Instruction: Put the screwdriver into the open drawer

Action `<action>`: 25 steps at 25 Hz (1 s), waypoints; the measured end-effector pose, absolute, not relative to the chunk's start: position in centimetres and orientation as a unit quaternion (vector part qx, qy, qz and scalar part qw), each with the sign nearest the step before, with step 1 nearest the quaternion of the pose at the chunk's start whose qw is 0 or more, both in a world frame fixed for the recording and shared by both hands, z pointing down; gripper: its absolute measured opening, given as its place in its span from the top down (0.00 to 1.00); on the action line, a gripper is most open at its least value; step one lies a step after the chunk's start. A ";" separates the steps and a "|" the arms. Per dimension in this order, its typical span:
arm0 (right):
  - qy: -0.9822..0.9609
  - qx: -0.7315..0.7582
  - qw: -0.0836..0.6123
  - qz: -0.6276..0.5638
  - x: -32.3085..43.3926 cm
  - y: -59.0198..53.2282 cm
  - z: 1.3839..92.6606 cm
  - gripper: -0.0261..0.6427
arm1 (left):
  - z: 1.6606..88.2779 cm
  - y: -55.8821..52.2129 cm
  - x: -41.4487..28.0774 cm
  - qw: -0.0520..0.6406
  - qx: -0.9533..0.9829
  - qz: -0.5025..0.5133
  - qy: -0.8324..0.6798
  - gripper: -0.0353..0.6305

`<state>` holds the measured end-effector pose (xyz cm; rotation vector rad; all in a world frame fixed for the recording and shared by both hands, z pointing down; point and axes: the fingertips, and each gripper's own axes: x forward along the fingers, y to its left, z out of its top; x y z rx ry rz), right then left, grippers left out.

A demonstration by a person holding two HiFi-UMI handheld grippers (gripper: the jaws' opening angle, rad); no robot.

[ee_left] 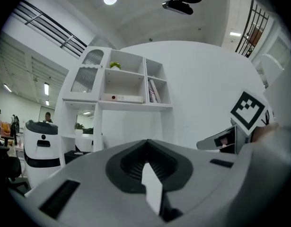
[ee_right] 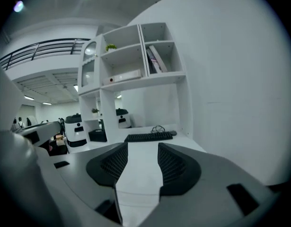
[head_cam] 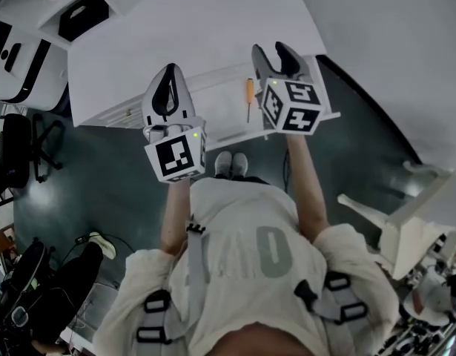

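L tongs closed; R tongs apart; screwdriver between

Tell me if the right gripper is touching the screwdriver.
Apart. The right gripper view shows the right gripper open and empty; the head view shows the screwdriver lying beside it.

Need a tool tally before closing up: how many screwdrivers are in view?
1. An orange-handled screwdriver lies in the open drawer, between the left gripper and the right gripper. Others could be hidden under the grippers.
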<state>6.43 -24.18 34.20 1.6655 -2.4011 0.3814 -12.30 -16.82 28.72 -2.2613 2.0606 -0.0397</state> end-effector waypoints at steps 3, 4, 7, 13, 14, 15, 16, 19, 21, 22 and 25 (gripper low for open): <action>-0.821 0.560 0.062 0.096 6.3 -22.0 30.9 0.68 | 27.2 -16.3 -11.3 0.049 -0.744 -0.001 0.666 0.94; -0.821 0.562 0.051 0.086 6.3 -21.5 30.0 0.71 | 26.9 -16.2 -11.2 0.054 -0.746 -0.001 0.664 0.94; -0.813 0.578 0.017 0.068 6.7 -20.3 27.8 0.82 | 26.0 -16.0 -11.3 0.063 -0.747 0.002 0.662 0.94; -0.801 0.597 -0.011 0.043 7.5 -18.3 26.5 0.93 | 23.7 -14.7 -11.2 0.086 -0.743 0.022 0.663 0.94; -0.801 0.598 -0.011 0.041 7.5 -18.0 26.5 0.95 | 23.5 -14.5 -11.2 0.089 -0.743 0.023 0.663 0.94; -0.801 0.598 -0.012 0.040 7.5 -17.7 26.5 0.95 | 23.4 -14.3 -11.1 0.091 -0.744 0.023 0.662 0.94; -0.801 0.597 -0.013 0.040 7.4 -17.3 26.6 0.95 | 23.4 -14.0 -11.0 0.091 -0.744 0.023 0.661 0.94; -0.804 0.593 -0.013 0.044 7.4 -16.6 26.9 0.95 | 23.4 -13.5 -10.6 0.089 -0.746 0.023 0.659 0.94; -0.805 0.591 -0.006 0.042 7.5 -16.3 26.9 0.95 | 23.4 -13.4 -10.2 0.090 -0.748 0.023 0.657 0.94; -0.806 0.590 -0.003 0.041 7.6 -16.2 26.9 0.95 | 23.4 -13.3 -10.0 0.090 -0.749 0.023 0.656 0.94; -0.808 0.588 -0.005 0.043 7.8 -15.7 27.0 0.95 | 23.4 -13.0 -9.5 0.089 -0.750 0.027 0.655 0.94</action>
